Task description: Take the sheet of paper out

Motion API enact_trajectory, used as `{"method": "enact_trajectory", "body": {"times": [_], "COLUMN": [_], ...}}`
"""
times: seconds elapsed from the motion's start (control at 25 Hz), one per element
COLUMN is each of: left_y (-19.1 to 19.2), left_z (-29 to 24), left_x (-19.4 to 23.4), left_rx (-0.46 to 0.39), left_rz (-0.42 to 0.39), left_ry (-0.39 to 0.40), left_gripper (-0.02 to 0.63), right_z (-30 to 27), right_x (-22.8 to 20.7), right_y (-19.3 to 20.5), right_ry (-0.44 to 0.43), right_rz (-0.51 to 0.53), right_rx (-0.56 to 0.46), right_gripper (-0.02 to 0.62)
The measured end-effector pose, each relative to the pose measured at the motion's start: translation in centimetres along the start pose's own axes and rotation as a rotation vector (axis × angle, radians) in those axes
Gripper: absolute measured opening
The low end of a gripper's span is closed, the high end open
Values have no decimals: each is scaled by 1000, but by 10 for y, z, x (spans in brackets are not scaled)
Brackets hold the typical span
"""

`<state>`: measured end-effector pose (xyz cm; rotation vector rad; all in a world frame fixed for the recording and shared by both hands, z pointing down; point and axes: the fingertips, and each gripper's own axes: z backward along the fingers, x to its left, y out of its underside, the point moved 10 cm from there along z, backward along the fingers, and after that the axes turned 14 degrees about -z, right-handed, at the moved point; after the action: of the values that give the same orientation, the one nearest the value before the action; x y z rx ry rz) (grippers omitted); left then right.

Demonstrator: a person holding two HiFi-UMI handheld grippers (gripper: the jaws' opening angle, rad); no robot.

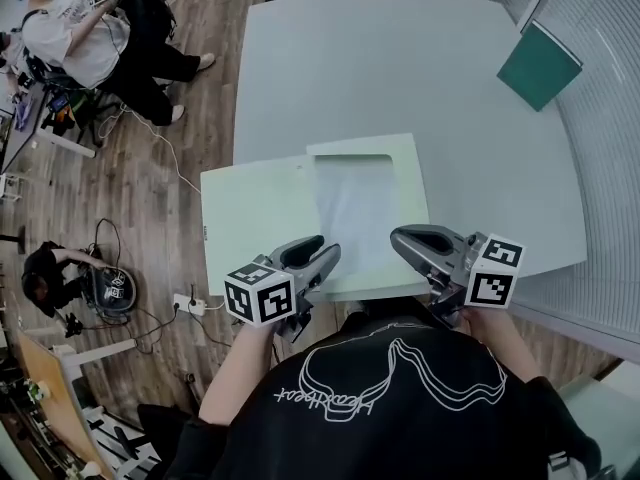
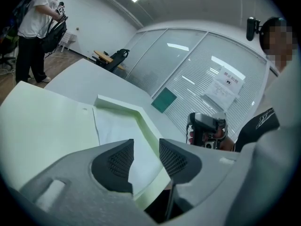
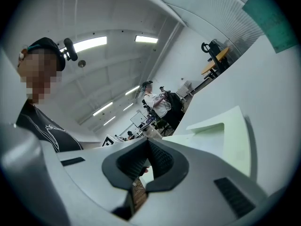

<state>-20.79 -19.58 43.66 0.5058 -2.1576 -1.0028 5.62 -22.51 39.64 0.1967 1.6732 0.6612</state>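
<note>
A pale green folder point(image 1: 258, 213) lies open near the front edge of the white table point(image 1: 400, 68). The white sheet of paper point(image 1: 355, 208) rests in its right half, under a cut-out pocket. My left gripper point(image 1: 325, 250) hovers over the folder's front edge, open, with nothing between its jaws. In the left gripper view the sheet point(image 2: 117, 126) and folder point(image 2: 42, 126) lie just beyond that gripper point(image 2: 146, 146). My right gripper point(image 1: 397, 236) hangs at the folder's front right, shut on nothing. The right gripper view shows its own jaws point(image 3: 148, 143) meeting and the folder point(image 3: 233, 135) beyond.
A dark green notebook point(image 1: 540, 65) lies at the table's far right corner. A person point(image 1: 80, 38) stands on the wooden floor at the far left, another crouches by cables point(image 1: 45, 273). The table's front edge runs just under both grippers.
</note>
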Motion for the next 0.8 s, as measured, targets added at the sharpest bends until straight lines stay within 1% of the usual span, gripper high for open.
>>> {"method": "enact_trajectory", "body": {"times": [0.16, 0.36, 0.6, 0.8], "left_y": [-2, 13, 19, 22], "left_z": [-28, -47, -62, -75], "left_x": [28, 50, 69, 81], "left_rx": [53, 111, 177, 190], "left_rz": [29, 87, 105, 152], "left_ry": [-43, -110, -139, -140], "left_gripper": [164, 169, 172, 172], "right_z": [-5, -1, -1, -1], "right_x": [-32, -45, -51, -60], "right_y": [-20, -30, -41, -43], "right_ry": [1, -3, 7, 10], "right_rz": [-34, -41, -51, -66], "right_rx": [30, 37, 40, 51], "right_gripper": [9, 9, 9, 9]}}
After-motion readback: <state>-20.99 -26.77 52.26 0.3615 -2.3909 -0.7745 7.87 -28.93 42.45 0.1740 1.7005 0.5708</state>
